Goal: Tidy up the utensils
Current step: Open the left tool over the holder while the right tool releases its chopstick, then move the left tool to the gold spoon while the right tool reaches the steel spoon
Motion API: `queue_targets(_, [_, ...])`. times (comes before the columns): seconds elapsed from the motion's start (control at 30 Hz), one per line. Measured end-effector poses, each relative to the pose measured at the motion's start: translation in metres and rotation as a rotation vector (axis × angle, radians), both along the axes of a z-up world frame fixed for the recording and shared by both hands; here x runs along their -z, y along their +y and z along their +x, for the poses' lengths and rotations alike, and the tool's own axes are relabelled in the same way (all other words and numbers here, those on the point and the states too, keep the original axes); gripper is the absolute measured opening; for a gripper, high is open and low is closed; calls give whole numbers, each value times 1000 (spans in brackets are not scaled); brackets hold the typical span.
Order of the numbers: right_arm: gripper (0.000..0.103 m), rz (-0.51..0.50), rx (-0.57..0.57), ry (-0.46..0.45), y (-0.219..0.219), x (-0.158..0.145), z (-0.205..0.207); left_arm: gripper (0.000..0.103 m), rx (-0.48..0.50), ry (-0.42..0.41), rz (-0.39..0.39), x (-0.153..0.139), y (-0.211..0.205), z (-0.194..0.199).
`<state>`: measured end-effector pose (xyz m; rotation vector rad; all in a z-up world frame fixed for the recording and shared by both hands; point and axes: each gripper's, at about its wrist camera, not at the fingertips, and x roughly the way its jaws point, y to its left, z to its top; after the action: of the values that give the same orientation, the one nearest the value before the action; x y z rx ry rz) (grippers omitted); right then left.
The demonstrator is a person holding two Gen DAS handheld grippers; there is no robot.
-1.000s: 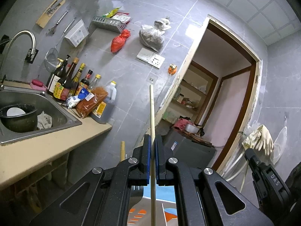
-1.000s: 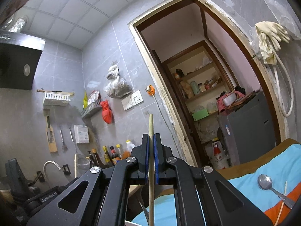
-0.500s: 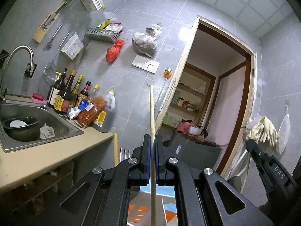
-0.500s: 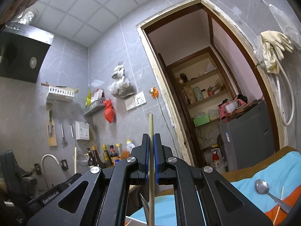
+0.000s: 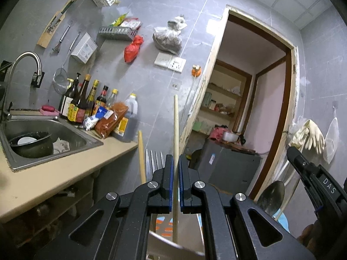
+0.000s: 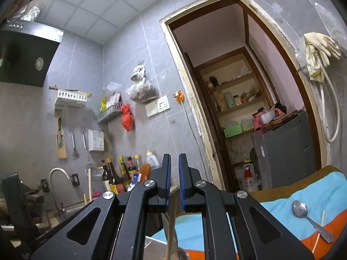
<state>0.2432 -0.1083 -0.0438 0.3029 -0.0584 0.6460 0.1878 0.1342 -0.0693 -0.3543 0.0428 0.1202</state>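
My left gripper (image 5: 176, 158) is shut on a pale wooden chopstick (image 5: 175, 125) that stands upright between its pads. Just left of it rise the tines of a fork (image 5: 154, 162) and a second chopstick (image 5: 141, 156). A spoon (image 5: 273, 196) stands to the right, beside my right gripper (image 5: 291, 150). They stick up from a holder whose rim (image 5: 171, 241) shows low between the arms. The jaws of my right gripper (image 6: 174, 158) are opening. No stick shows above them, only a blurred pale stick (image 6: 172, 225) dropping below the pads.
A steel spoon (image 6: 300, 209) and a thin stick (image 6: 318, 234) lie on the blue and orange cloth (image 6: 321, 192). Left stand the sink (image 5: 71, 134), a dark pot (image 5: 32, 145), sauce bottles (image 5: 80, 101) and the beige counter (image 5: 54, 173). A doorway (image 5: 249, 108) lies ahead.
The chopstick that stood up between my right pads has slipped down out of them as they parted. My left gripper sank a little, bringing the fork and second chopstick into view.
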Motion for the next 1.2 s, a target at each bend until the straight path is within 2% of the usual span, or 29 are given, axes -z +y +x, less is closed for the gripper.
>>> queue_targets(0.07, [10,-9,-6,12,0,-1,-1,8,8,22,-7,0,1,0])
queue_targets(0.13, [18,-13,-11,20,-1,-2,-2,19,19,36,-19,-1,2,-2])
queue_targets(0.17, [21,-13,-16,21,-1,-3,-4,30,22,39,-28,-3,2,-3])
queue_targets(0.2, [21,-15,-19,24,-2,-5,-4,35,22,36,-36,-5,2,-5])
queue_targets(0.33, [22,-18,-33,32,-7,-16,-8,38,42,54,-24,-20,-2,-9])
queue_targets(0.4, [25,-19,-31,29,-11,-23,-11,50,53,59,-9,-29,-7,-11])
queue_targets(0.5, [42,-18,-22,44,-23,-36,-15,56,67,72,13,-46,-17,-13])
queue_targets(0.57, [55,-22,-5,64,-33,-44,-15,65,83,93,30,-59,-26,-14])
queue_targets(0.7, [69,-49,21,97,-54,-56,-17,81,116,124,54,-76,-46,-13])
queue_targets(0.73, [77,-59,31,105,-59,-58,-18,83,127,131,62,-80,-54,-13])
queue_targets(0.8, [82,-76,49,123,-75,-63,-18,93,140,137,77,-86,-69,-13])
queue_targets(0.87, [93,-90,66,134,-89,-68,-18,98,154,134,88,-91,-84,-13])
queue_targets(0.93, [103,-99,87,141,-101,-71,-19,100,162,131,97,-94,-99,-12])
queue_targets(1.2, [103,-128,155,144,-161,-79,-20,101,206,132,150,-97,-155,-7])
